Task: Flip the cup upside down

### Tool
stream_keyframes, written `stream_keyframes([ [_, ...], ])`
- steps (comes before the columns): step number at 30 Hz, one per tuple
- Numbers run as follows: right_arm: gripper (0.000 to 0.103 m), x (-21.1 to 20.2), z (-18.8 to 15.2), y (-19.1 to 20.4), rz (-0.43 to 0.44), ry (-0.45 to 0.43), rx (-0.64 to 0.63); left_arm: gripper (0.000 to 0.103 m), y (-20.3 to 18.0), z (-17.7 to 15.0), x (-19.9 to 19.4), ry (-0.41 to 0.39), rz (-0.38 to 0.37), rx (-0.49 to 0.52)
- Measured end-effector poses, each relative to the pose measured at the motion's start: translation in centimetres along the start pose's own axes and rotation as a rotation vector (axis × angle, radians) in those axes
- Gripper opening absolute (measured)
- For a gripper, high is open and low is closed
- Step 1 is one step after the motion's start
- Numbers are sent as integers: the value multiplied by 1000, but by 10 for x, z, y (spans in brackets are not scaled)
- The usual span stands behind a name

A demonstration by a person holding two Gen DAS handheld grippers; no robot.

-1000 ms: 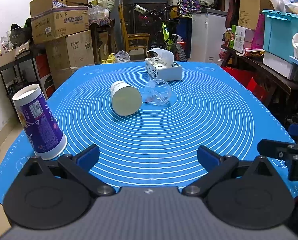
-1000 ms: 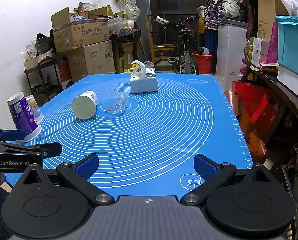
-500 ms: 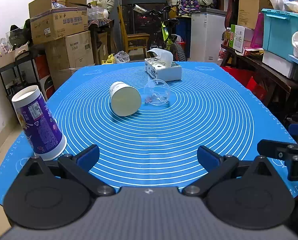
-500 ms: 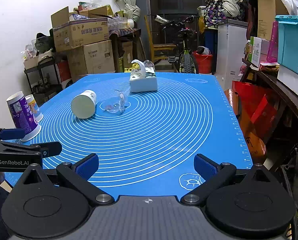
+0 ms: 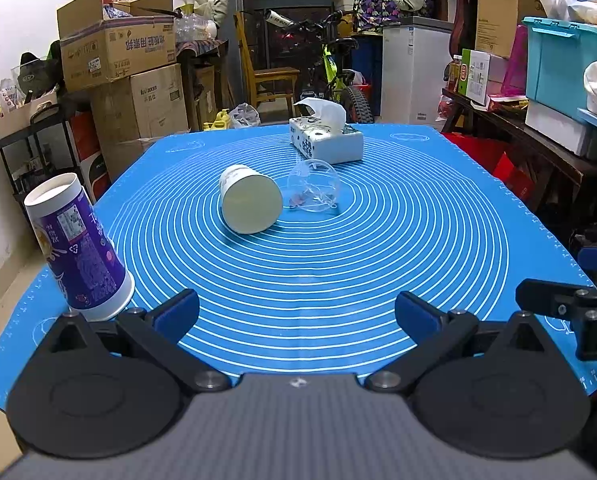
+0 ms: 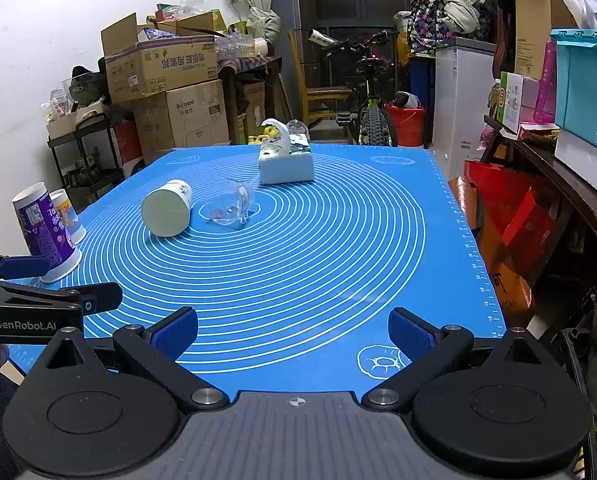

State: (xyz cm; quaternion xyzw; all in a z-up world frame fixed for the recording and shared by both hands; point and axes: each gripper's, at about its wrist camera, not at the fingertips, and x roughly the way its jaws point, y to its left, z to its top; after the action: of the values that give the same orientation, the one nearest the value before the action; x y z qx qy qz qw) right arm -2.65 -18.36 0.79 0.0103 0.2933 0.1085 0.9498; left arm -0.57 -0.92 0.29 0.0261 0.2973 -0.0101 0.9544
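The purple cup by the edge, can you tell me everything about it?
The purple cup is a tall paper-looking cup with white rims and small printed labels. It stands upside down, wide mouth on the blue mat and narrow base on top, near the mat's left edge. In the right wrist view a smaller cup with a cartoon picture stands close behind it. Neither tool touches it.

Two cups on their sides, mid-mat

The white paper cup [image 5: 250, 203] lies tipped over, flat base toward the camera (a printed pattern shows on its wall); the clear plastic cup [image 5: 313, 191] lies just beside it, something pinkish inside.
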Motion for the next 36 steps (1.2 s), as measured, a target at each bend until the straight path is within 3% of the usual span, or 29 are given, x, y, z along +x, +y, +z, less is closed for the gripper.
stream_keyframes([
  [26,101,-1,1,-1,0,0,1,103,0,-1,0,-1,1,2],
  [36,101,11,4,-15,-5,-31,13,103,6,11,18,-24,20,4],
])
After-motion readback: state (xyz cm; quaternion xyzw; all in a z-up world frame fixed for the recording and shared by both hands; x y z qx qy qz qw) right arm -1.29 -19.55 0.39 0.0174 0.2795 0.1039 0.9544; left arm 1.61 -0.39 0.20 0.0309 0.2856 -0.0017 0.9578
